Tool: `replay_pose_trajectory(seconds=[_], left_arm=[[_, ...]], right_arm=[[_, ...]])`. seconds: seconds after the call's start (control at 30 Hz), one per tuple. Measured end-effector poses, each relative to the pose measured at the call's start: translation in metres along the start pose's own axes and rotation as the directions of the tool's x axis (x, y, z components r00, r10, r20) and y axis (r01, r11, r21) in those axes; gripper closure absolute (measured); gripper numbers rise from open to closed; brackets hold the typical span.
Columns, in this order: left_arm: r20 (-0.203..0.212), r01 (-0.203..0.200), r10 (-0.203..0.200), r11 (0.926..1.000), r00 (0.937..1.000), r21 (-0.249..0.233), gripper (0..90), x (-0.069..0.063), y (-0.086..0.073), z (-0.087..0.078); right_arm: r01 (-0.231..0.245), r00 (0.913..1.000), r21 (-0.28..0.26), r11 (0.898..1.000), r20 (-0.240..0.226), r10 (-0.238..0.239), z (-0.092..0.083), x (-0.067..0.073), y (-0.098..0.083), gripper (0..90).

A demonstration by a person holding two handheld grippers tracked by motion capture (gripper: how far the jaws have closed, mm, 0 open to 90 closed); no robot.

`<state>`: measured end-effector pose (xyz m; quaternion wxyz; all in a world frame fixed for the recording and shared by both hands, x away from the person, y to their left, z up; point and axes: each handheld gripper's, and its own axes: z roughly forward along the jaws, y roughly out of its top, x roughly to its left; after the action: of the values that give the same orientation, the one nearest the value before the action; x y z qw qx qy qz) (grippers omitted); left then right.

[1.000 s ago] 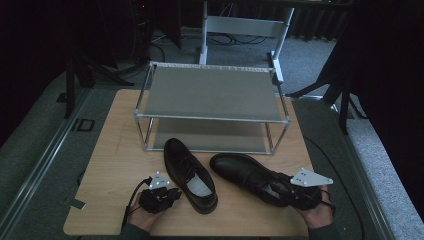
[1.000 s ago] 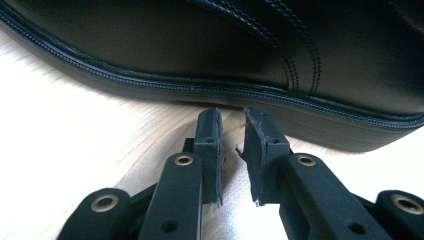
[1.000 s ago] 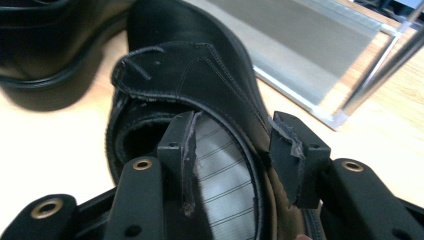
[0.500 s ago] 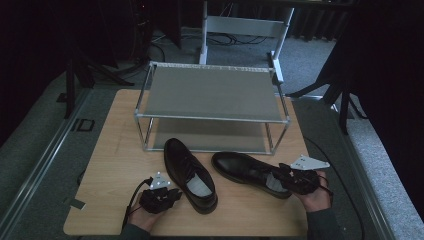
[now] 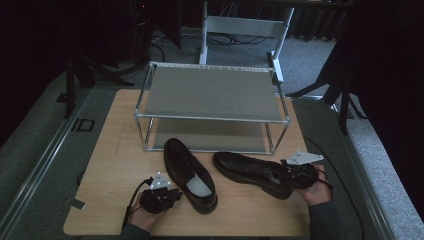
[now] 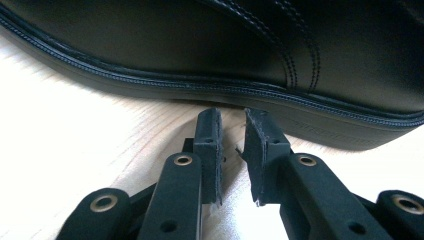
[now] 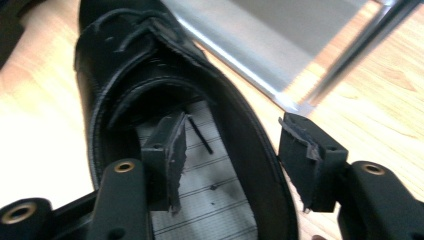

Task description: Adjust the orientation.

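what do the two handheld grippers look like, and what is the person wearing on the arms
Both the left gripper and right gripper are black, each topped by a pale grey three-cornered plate and trailing a black cable. Their jaws are black linkage arms with brass-coloured rivets and frayed dark pads. A dark sleeve covers the right forearm.

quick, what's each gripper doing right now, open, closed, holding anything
Left gripper: fingers nearly together, empty, beside the left shoe.
Right gripper: just been opening, fingers straddling the right shoe's collar wall without pressing.

Overhead view faces forward; tool views (close) share shoes point(image 5: 252, 172)
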<state>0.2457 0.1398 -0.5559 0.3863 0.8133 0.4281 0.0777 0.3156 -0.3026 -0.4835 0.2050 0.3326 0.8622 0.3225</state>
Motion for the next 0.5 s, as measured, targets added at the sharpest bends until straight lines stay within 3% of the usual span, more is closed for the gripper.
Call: replay_pose_trajectory(seconds=[0.13,0.2,0.33,0.4,0.47,0.5], left_arm=[[0.002,0.0,0.0,1.0,1.0,0.0,76.9,-0.001,0.0,0.001],[0.003,0.003,-0.003,1.0,1.0,0.0,76.9,0.0,0.0,0.001],[0.004,-0.001,0.001,1.0,1.0,0.001,76.9,-0.001,0.0,0.001],[0.005,-0.001,0.001,1.0,1.0,0.0,76.9,-0.001,0.0,0.001],[0.004,0.001,-0.001,1.0,1.0,-0.002,76.9,-0.001,0.0,0.001],[0.004,0.001,-0.001,1.0,1.0,0.0,76.9,0.0,0.0,0.0]], right_arm=[[0.02,0.9996,0.014,1.0,-0.021,-0.019,0.008,-0.003,0.01,44.9],[0.036,0.9989,-0.005,0.999,-0.031,-0.036,0.008,-0.006,0.016,49.1],[0.055,0.9959,0.03,0.998,-0.073,-0.052,0.019,-0.009,0.024,57.2],[0.054,0.9942,0.024,0.998,-0.094,-0.052,0.025,-0.009,0.024,65.9],[0.048,0.9947,0.019,0.999,-0.092,-0.046,0.025,-0.009,0.024,69.0],[0.02,0.9956,0.005,1.0,-0.092,-0.019,0.024,-0.009,0.022,72.5]])
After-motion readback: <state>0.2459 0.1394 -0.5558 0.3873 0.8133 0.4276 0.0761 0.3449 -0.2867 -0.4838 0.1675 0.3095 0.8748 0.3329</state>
